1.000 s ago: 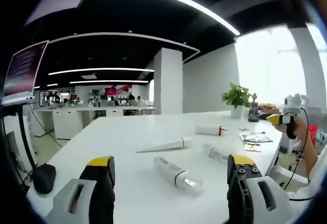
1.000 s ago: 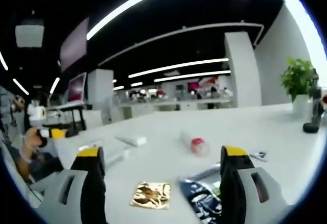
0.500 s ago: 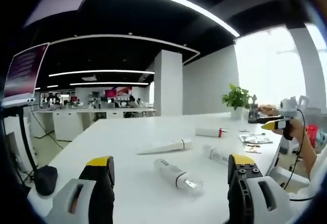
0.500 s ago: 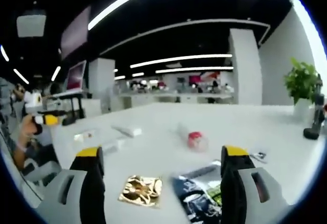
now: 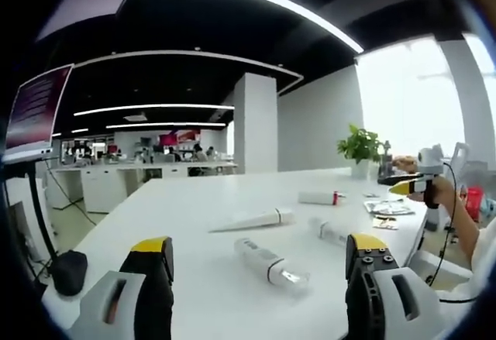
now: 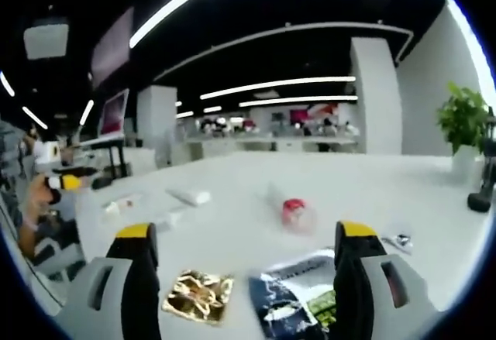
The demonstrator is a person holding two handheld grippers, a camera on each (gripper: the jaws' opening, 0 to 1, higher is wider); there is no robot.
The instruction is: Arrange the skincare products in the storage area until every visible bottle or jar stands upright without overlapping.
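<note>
Fingers: both pairs spread wide, nothing between them. Left gripper (image 5: pixel 256 266) hovers over the white table (image 5: pixel 194 200); right gripper (image 6: pixel 240 259) likewise, its jaws parted above the gold sachet (image 6: pixel 198 293) and dark sachet (image 6: pixel 298 301).

Stock, all lying flat, none upright yet:
- clear-ended bottle (image 5: pixel 271 262), 12 o'clock of the left jaws, nearest, a likely first pick;
- long white tube (image 5: pixel 252 220), 11 o'clock beyond;
- small bottle (image 5: pixel 332 233), 1 o'clock;
- red-capped tube (image 5: pixel 319 198), farther at 1 o'clock; also seen cap-first (image 6: pixel 293 210) at 12 o'clock of the right jaws.
</note>
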